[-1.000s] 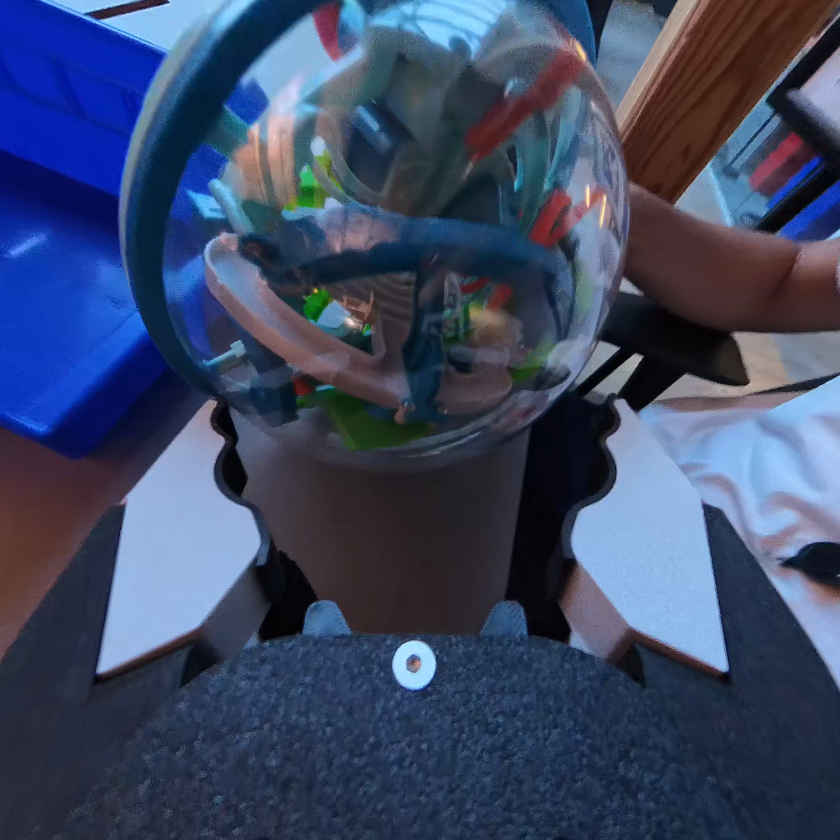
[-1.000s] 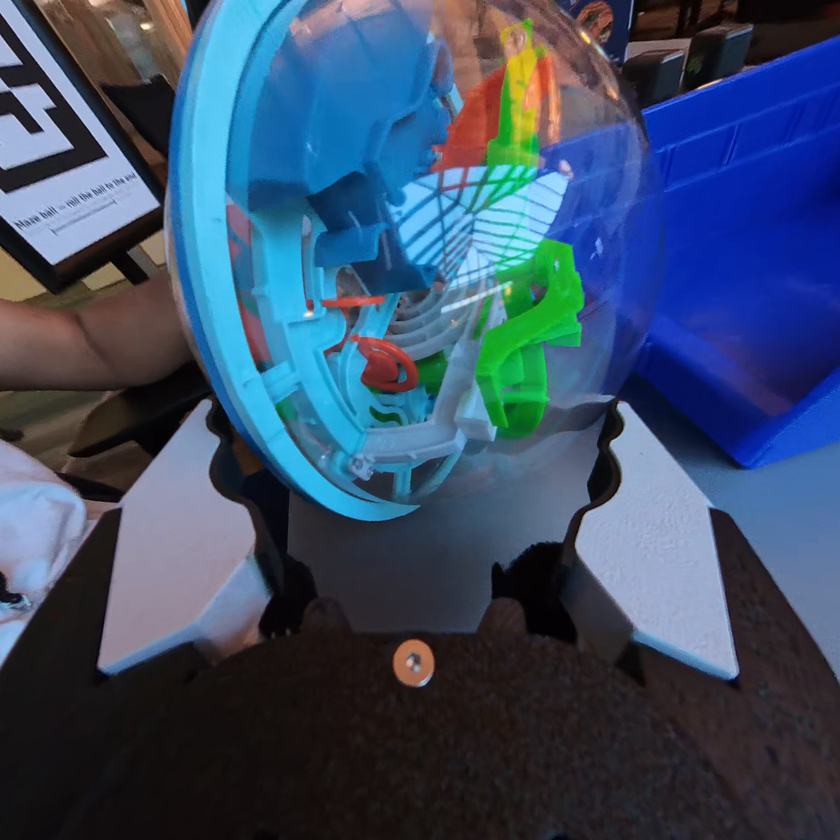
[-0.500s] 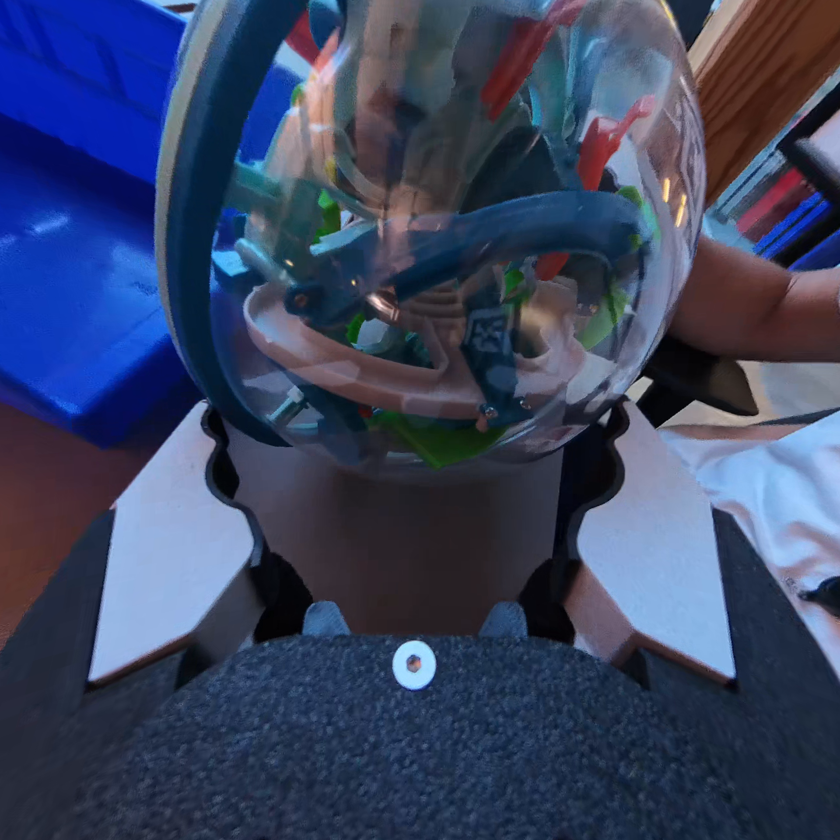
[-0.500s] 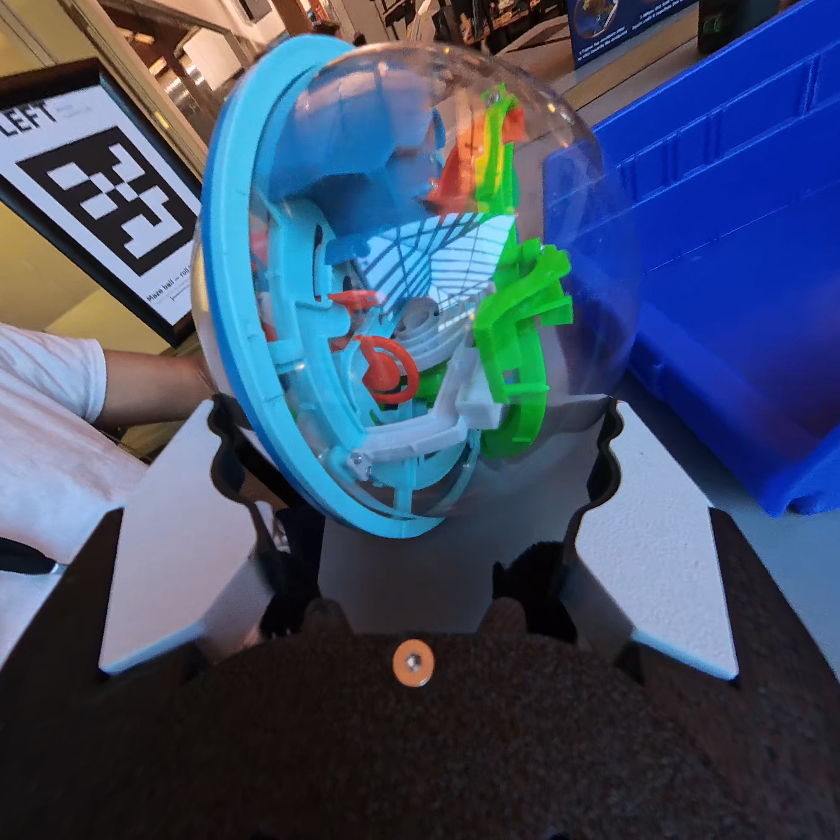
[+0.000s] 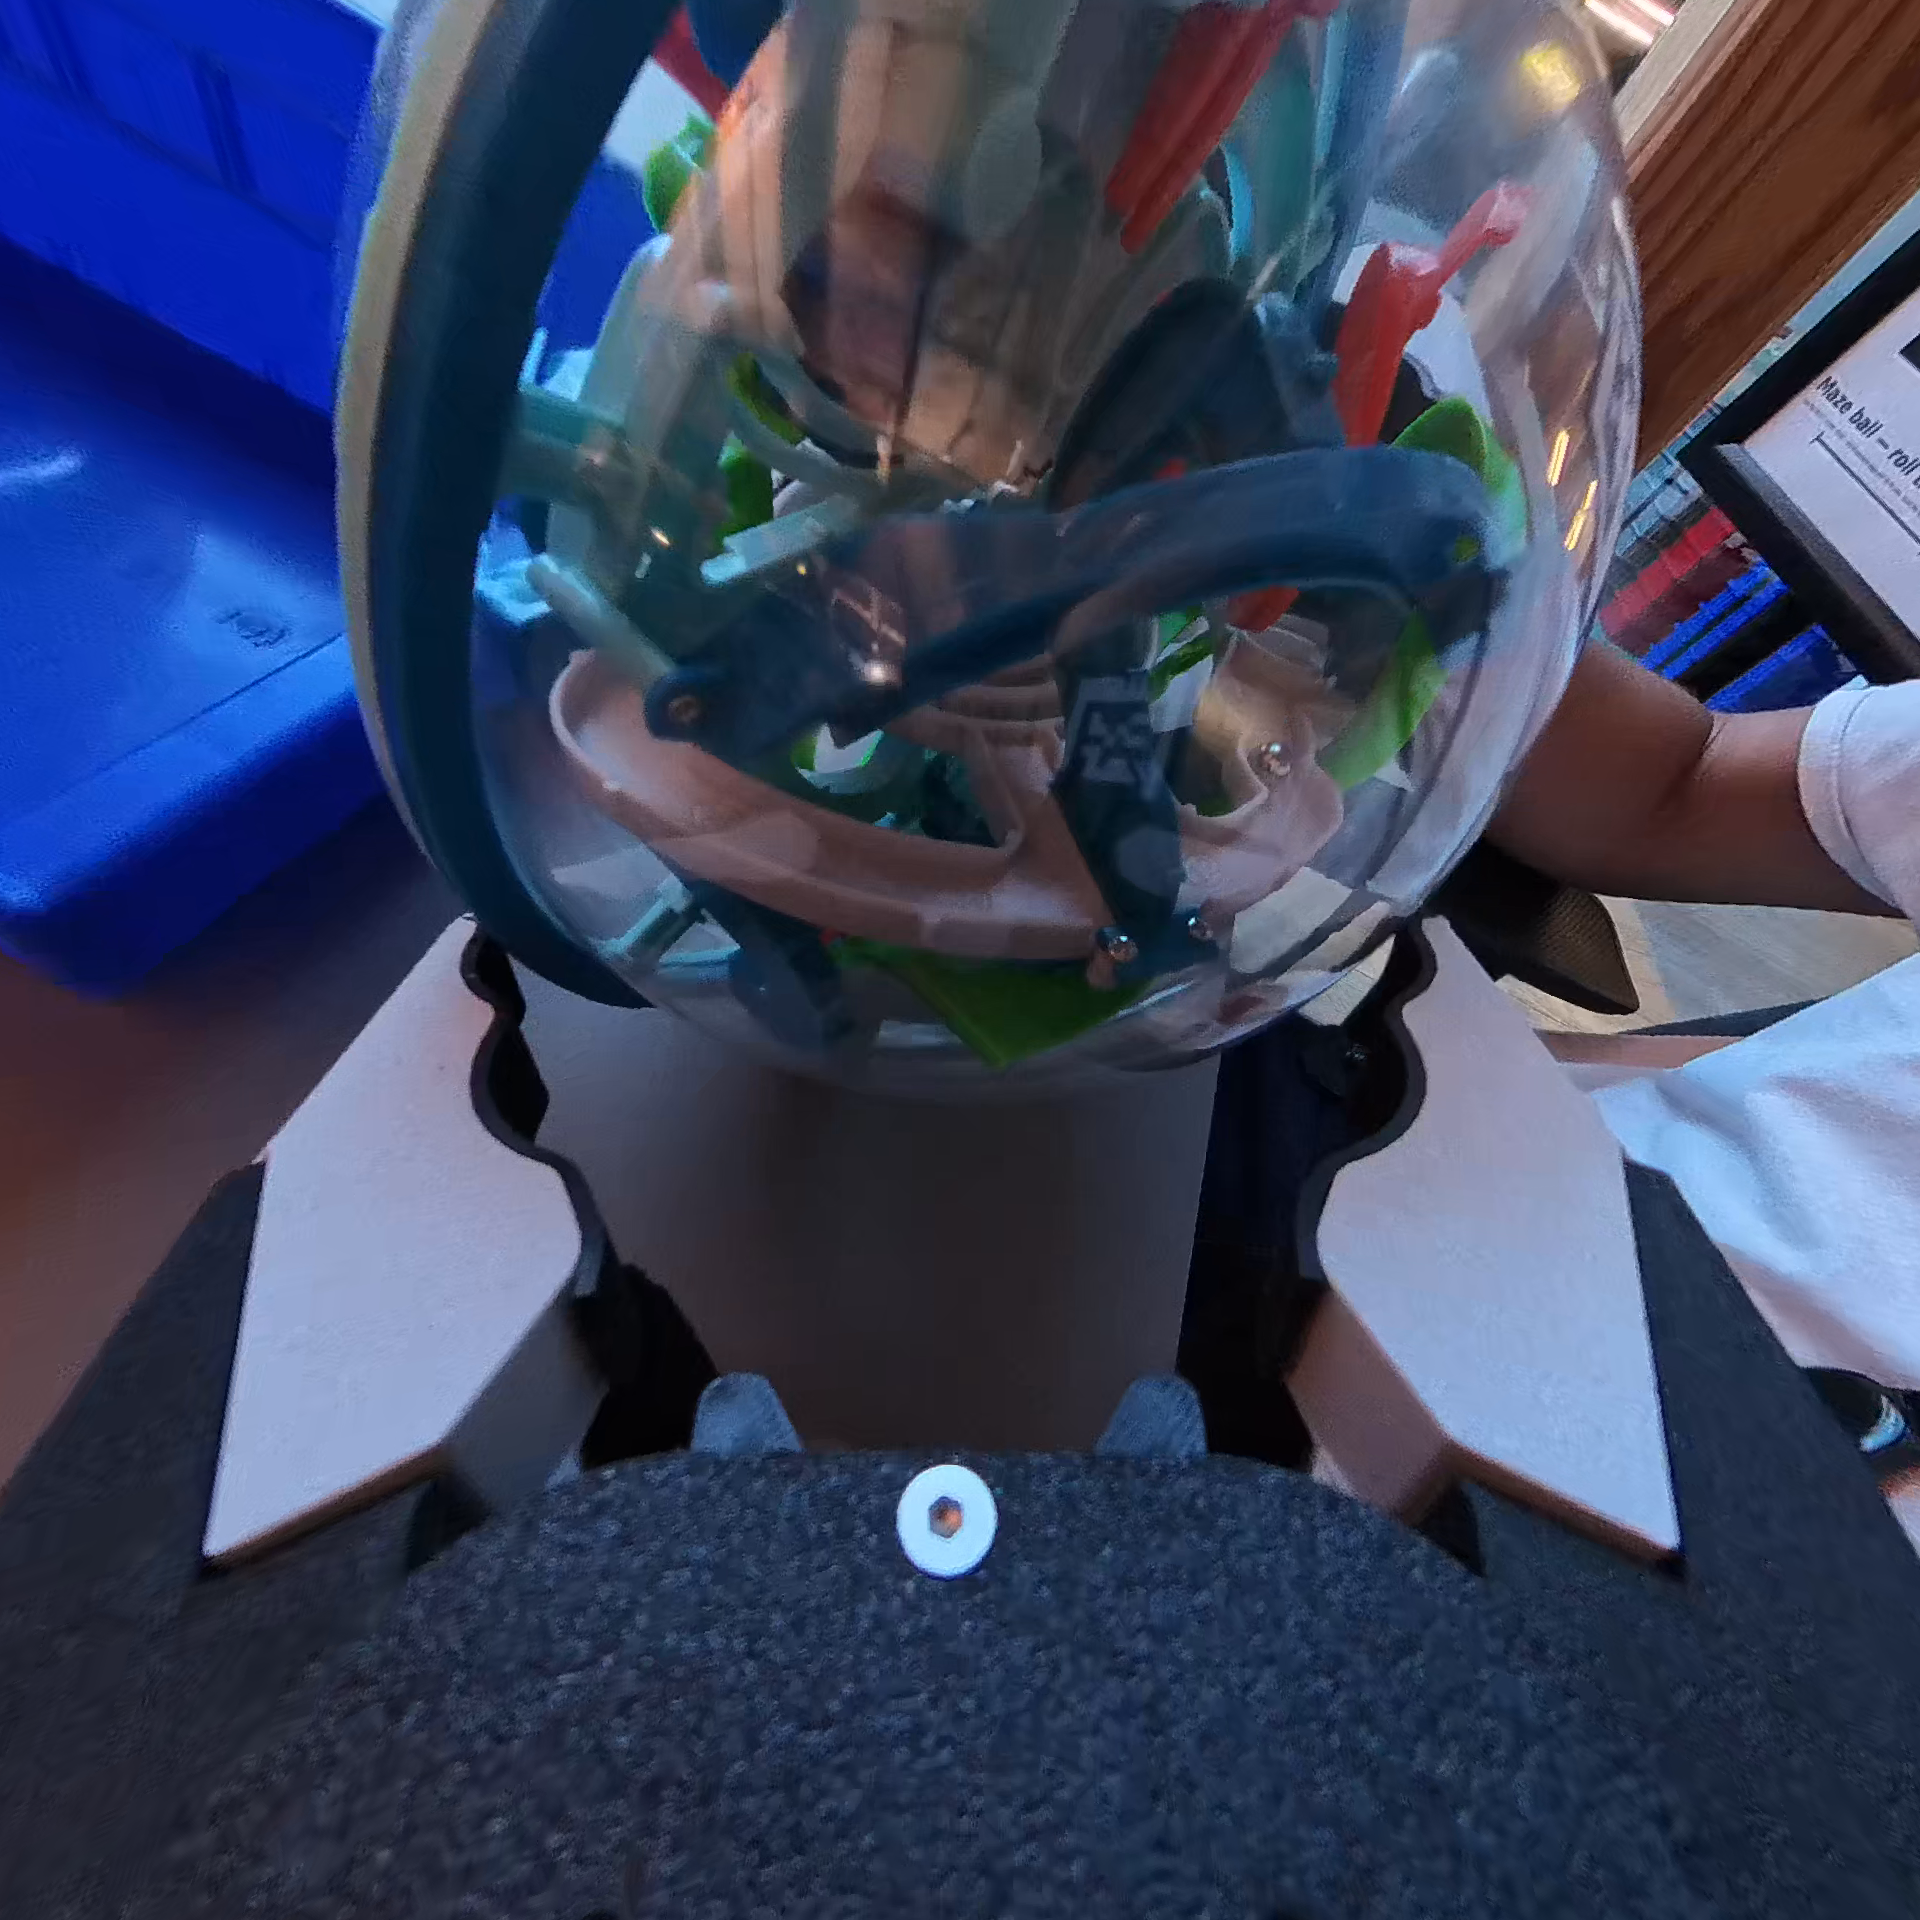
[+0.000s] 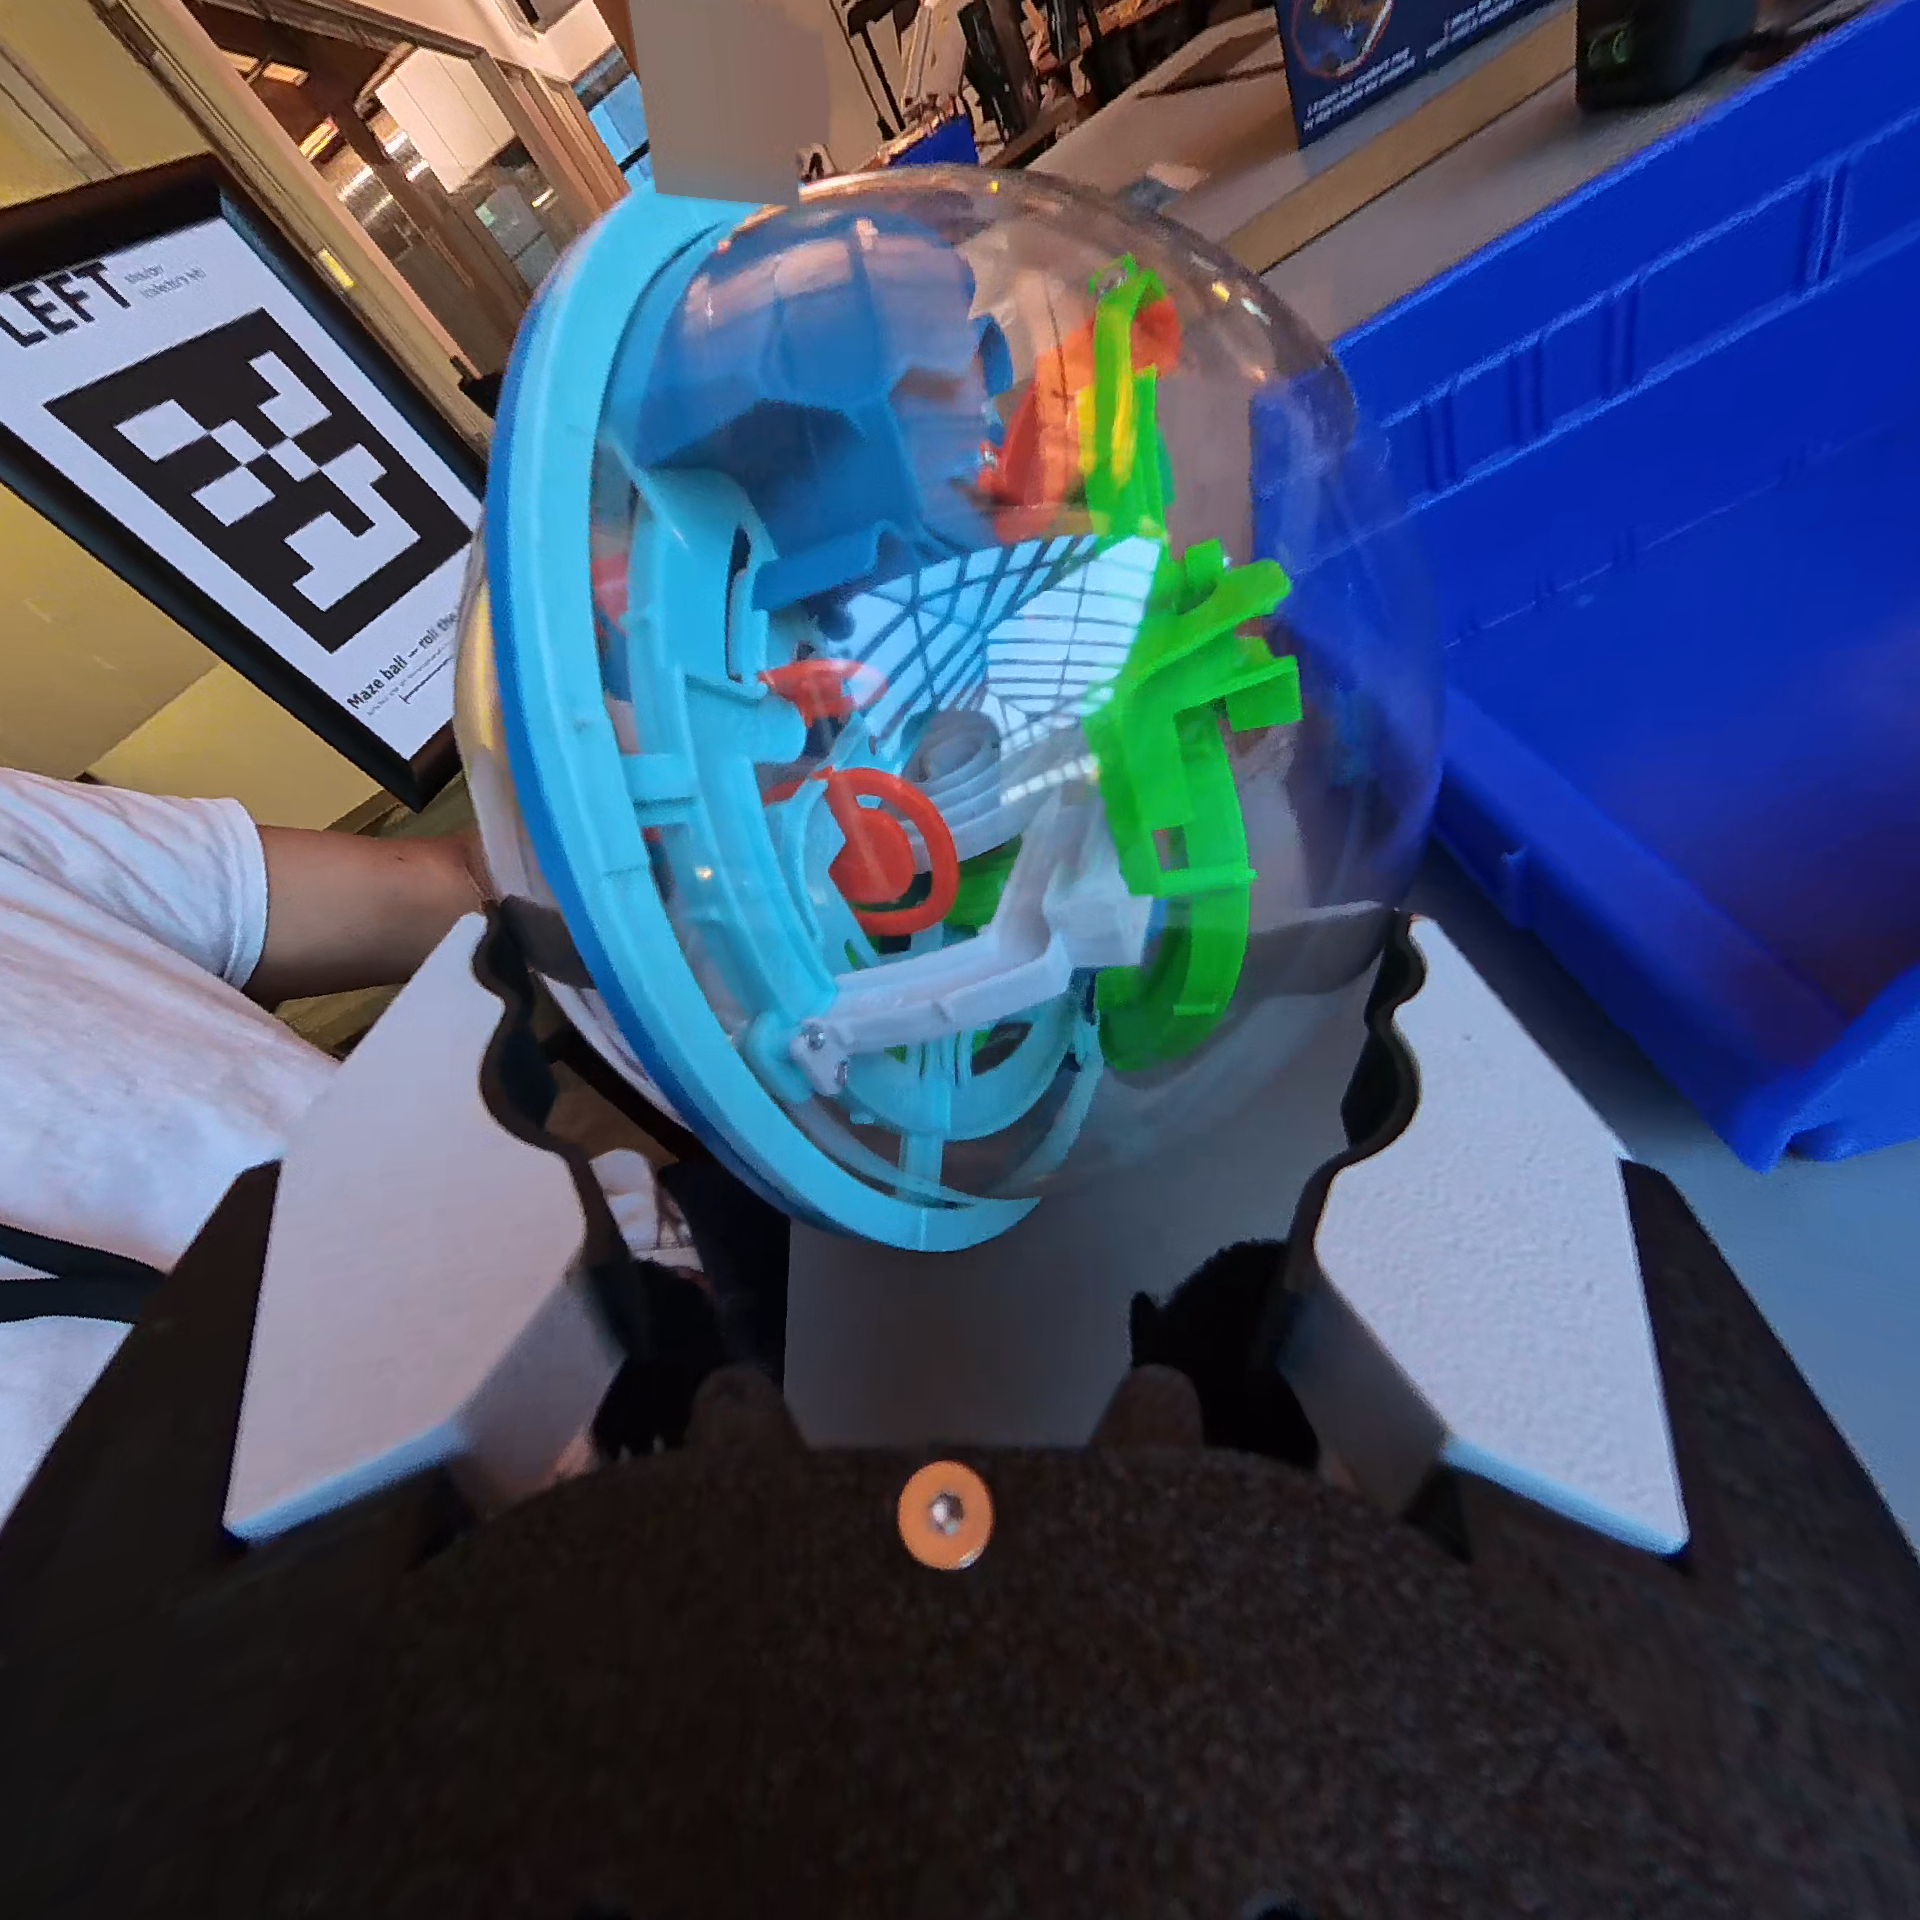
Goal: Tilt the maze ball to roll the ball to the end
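- your left gripper (image 5: 951,997) points forward, its fingers (image 5: 416,1278) spread wide to either side of the maze ball (image 5: 987,520).
- your right gripper (image 6: 945,997) holds its jaws just as wide.
- your bare forearm (image 5: 1662,821) reaches in from the right in the left wrist view.

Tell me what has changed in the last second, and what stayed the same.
The maze ball was turned: in the right wrist view its light blue ring swung from the left edge toward the middle, and the framed sign behind it came into view. Nothing was grasped or released. The blue bin stays beside it.
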Available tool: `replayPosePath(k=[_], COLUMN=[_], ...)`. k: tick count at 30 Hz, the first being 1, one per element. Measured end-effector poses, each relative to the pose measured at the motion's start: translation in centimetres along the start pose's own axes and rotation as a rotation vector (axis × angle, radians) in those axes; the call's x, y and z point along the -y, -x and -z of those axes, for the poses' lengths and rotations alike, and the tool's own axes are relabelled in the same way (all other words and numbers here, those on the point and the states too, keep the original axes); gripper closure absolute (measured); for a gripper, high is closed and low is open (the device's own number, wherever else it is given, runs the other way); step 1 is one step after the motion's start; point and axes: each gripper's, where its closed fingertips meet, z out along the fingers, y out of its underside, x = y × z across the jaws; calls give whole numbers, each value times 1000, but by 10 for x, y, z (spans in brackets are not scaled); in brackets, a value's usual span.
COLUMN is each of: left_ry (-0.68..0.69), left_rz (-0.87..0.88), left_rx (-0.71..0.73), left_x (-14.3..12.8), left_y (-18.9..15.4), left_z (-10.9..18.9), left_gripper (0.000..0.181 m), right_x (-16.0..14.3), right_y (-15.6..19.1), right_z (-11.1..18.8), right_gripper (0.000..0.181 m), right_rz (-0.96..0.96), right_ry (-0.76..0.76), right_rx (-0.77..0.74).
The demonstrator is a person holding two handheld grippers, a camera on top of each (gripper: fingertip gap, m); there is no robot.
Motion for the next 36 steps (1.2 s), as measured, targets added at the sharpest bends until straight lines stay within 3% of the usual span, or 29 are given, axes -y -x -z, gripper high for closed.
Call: replayPosePath(k=[8, 16, 22, 27, 36], left_ry=[-13, 58, 155, 221, 267], left_rz=[-1, 43, 92, 51, -16], left_rx=[-37, -78, -78, -58, -46], left_x=[3, -12, -33, -43, -48], left_y=[-15, -23, -20, -22, -19], left_z=[-14, -27, -36, -41, -30], left_gripper=[26, 27, 28, 37, 40], right_x=[24, 21, 1, 5, 9], right_y=[15, 17, 3, -6, -6], right_z=[15, 20, 21, 27, 26], right_gripper=[29, 29, 29, 28, 28], right_rz=[94, 93, -4, -154, -139], right_ry=[-38, 11, 47, -10, -14], right_rx=[-68, -96, -76, -29, -9])
